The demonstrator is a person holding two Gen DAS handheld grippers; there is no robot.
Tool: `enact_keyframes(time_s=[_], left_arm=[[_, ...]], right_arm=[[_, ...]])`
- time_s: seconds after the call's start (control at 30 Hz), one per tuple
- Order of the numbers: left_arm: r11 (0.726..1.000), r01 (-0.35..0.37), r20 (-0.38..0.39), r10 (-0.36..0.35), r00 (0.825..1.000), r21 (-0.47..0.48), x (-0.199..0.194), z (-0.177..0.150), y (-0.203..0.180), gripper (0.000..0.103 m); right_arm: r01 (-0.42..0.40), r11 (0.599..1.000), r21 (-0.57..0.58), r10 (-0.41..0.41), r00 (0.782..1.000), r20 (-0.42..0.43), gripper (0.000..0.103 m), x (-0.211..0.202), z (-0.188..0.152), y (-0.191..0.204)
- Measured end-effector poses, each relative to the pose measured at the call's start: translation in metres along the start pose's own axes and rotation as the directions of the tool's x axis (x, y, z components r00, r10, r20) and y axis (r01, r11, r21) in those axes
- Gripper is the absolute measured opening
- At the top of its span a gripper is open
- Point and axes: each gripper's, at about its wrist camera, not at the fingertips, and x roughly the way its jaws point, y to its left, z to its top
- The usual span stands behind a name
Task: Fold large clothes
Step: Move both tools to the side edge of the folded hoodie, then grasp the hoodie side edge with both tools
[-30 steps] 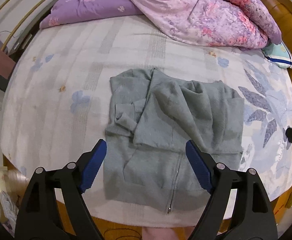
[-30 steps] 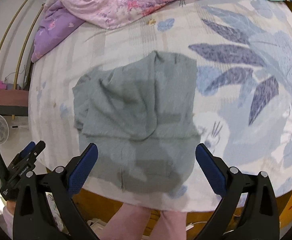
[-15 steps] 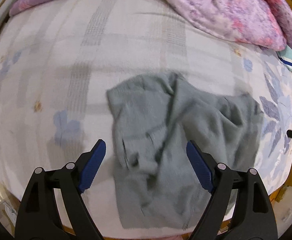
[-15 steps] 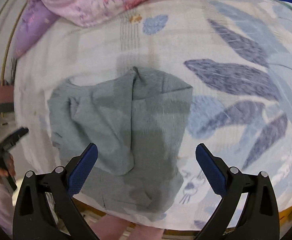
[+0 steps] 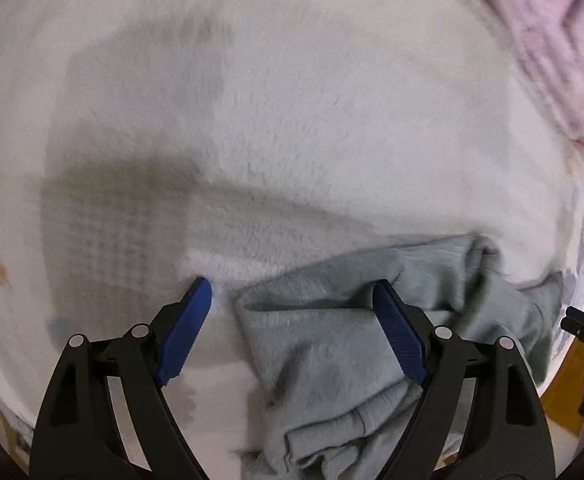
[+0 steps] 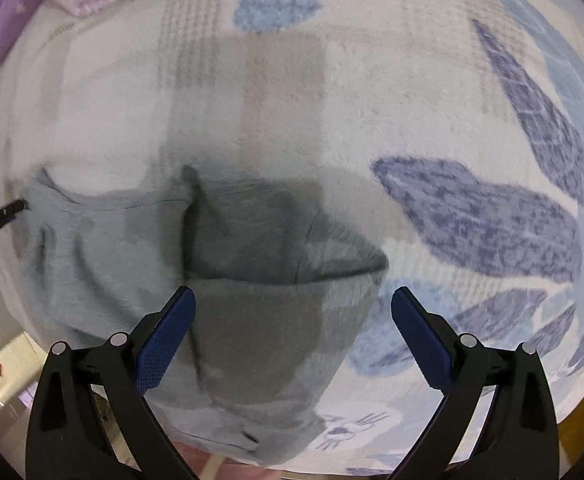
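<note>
here both grippers, left gripper and right gripper, are held jaws apart (nothing clamped) over the grey hoodie's far corners on the bed, apparently for folding.

The grey hooded sweatshirt lies rumpled and partly folded on the bed, filling the lower left and centre of the right wrist view. A darker fold crosses its middle, and its lower edge, with a zip end, reaches the mattress's near edge. In the left wrist view the garment bunches in the lower right, layers overlapping.
</note>
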Motion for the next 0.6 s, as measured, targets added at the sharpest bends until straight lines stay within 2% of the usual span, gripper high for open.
enact_keyframes(time_s=[0.07,0.1,0.13,0.17,0.2,0.23,0.27,0.33,0.37,0.4,0.43,0.47,0.6], left_arm=[[0.998,-0.037,0.005,0.037,0.999,0.042,0.001,0.000,-0.006,0.082],[0.998,-0.047,0.002,0.047,0.999,0.050,0.000,0.000,-0.007,0.071],[0.995,-0.075,-0.004,0.076,0.997,0.068,-0.002,-0.001,-0.008,0.052],[0.994,-0.056,-0.020,0.058,0.998,0.089,-0.005,-0.001,-0.010,0.039],[0.995,0.005,-0.044,0.000,0.999,0.098,-0.008,-0.001,-0.012,0.007],[0.995,0.046,-0.067,-0.040,0.997,0.093,-0.009,-0.001,-0.012,0.007],[0.994,0.042,-0.071,-0.035,0.997,0.103,-0.011,-0.001,-0.012,0.007],[0.989,0.014,-0.054,-0.006,0.999,0.144,-0.014,-0.002,-0.014,0.007],[0.989,0.006,-0.044,0.001,0.999,0.147,-0.017,-0.002,-0.013,0.007],[0.991,0.003,-0.035,0.002,0.999,0.134,-0.019,-0.002,-0.012,0.007],[0.993,-0.003,-0.021,0.005,1.000,0.119,-0.021,-0.002,-0.010,0.007],[0.994,-0.011,-0.008,0.012,1.000,0.107,-0.025,-0.003,-0.006,0.007],[0.995,-0.055,0.062,0.050,0.997,0.083,-0.043,-0.015,-0.010,0.007]], right_arm=[[0.023,1.000,-0.003,-0.023,1.000,-0.014,0.095,0.009,0.005,-0.001],[0.027,1.000,-0.004,-0.027,0.999,-0.018,0.095,0.013,0.008,-0.001],[0.026,1.000,-0.009,-0.026,0.999,-0.022,0.095,0.017,0.011,-0.001],[0.035,0.999,-0.017,-0.036,0.999,-0.030,0.095,0.021,0.013,0.001],[0.058,0.998,-0.026,-0.059,0.997,-0.040,0.095,0.025,0.016,0.002],[0.090,0.995,-0.038,-0.092,0.994,-0.056,0.095,0.031,0.019,0.005],[0.104,0.994,-0.042,-0.106,0.992,-0.064,0.094,0.034,0.020,0.007],[0.141,0.989,-0.036,-0.143,0.987,-0.066,0.075,0.037,0.021,0.014],[0.137,0.990,-0.020,-0.138,0.988,-0.067,0.056,0.035,0.021,0.015],[0.128,0.992,0.004,-0.128,0.990,-0.057,0.029,0.030,0.021,0.017],[0.122,0.992,0.015,-0.121,0.992,-0.046,0.012,0.026,0.020,0.018],[0.106,0.994,0.021,-0.105,0.994,-0.032,0.008,0.019,0.017,0.021],[0.143,0.990,-0.006,-0.143,0.989,0.034,0.008,-0.001,-0.002,0.024]])
